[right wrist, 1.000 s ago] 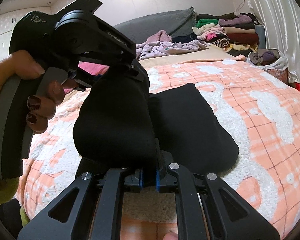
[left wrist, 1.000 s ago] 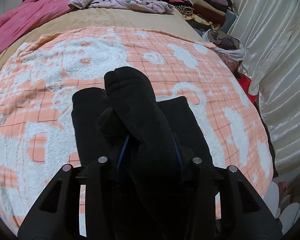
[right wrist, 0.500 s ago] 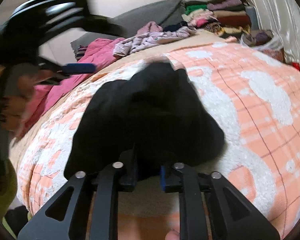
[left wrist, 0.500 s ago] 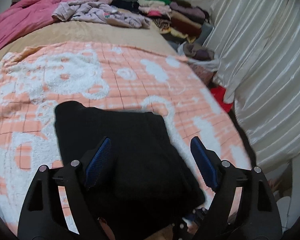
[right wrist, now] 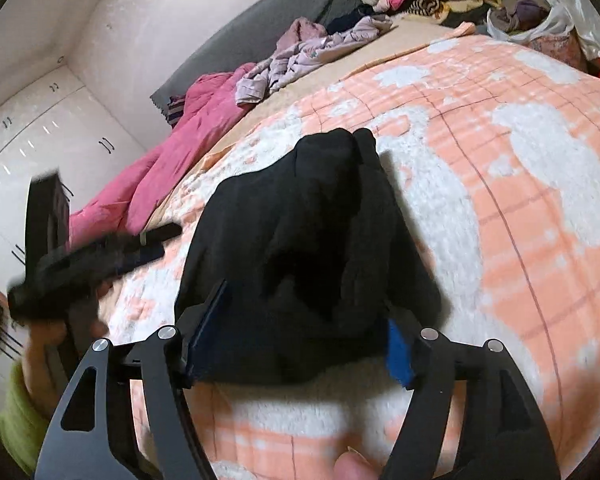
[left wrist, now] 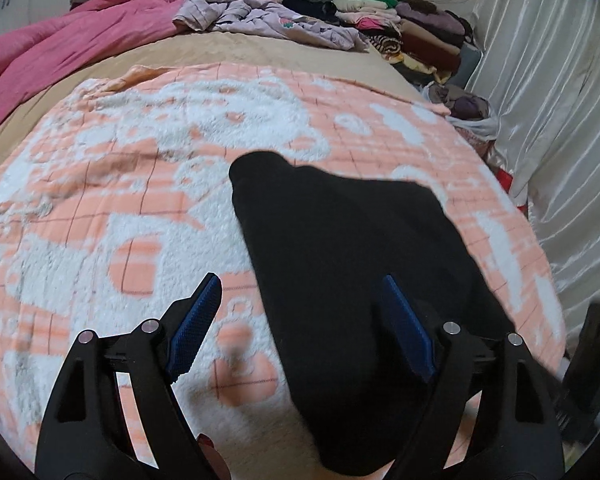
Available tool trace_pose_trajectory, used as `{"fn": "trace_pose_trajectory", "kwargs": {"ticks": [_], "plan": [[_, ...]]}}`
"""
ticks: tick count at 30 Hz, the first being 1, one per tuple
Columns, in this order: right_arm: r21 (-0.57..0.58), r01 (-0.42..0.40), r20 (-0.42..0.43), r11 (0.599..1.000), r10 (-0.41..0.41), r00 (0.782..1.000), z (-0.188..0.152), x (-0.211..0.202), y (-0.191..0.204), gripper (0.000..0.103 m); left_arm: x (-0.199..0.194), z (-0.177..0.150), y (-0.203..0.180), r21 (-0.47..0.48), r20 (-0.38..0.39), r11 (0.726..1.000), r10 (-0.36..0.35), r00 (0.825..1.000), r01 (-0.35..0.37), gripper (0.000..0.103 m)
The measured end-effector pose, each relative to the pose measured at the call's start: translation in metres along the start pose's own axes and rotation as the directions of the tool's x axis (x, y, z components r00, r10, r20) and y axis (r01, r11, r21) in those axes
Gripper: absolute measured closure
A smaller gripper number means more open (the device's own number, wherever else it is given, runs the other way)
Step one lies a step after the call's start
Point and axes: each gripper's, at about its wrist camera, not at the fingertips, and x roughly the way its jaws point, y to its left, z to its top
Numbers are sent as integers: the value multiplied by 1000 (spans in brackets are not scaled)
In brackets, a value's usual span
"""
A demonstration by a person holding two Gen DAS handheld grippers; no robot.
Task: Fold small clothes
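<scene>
Matte black two-finger left gripper [left wrist: 300, 322] and right gripper [right wrist: 300, 338], cut-out triangular arms, silver round screw heads at the pivots, ribbed blue pads [left wrist: 194, 326] lining the jaws, yellow-green sleeve [right wrist: 18, 416] at the wrist

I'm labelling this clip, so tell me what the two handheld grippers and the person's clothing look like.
Each handheld gripper, left and right, has matte black angular fingers with triangular cut-outs, silver round screws and blue textured pads. In the right wrist view the person's yellow-green sleeve shows behind the left one's black pistol-style body.
</scene>
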Motion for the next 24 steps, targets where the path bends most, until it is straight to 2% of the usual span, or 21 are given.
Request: {"fn": "trace_pose_trajectory", "kwargs": {"ticks": [3,9,11,14,15,16,19,22,24], "plan": [[12,-41,-47,999,41,998,17,11,-1,33,0,-6,0,16,-6,1000,2,1000,-2,29],[13,-57,-136,998,58,989,39,33,-6,32,1,-8,-4,44,-6,999,14,1000,-14,29],[29,-47,-146,998,51,988,43,37,-8,32,1,-8,-4,46,-6,999,19,1000,-18,29],[56,-74,-158,996,82,984,45,39,-13,33,1,-7,-3,41,-10,999,23,1000,-23,29],[66,-77,-160,995,87,983,46,40,-15,37,1,-7,-3,39,-13,999,22,1000,-21,29],[70,-74,-161,995,84,983,45,39,-16,48,1,-7,-3,38,-13,999,21,1000,-20,29],[29,-47,-153,998,51,987,46,37,-12,68,1,-8,-3,40,-14,999,22,1000,-22,29],[-41,-27,-128,999,22,992,48,33,-1,77,1,-8,-3,38,-15,999,18,1000,-17,29],[-89,-10,-109,996,0,994,48,30,7,79,2,-9,-4,39,-19,999,18,1000,-18,29]]}}
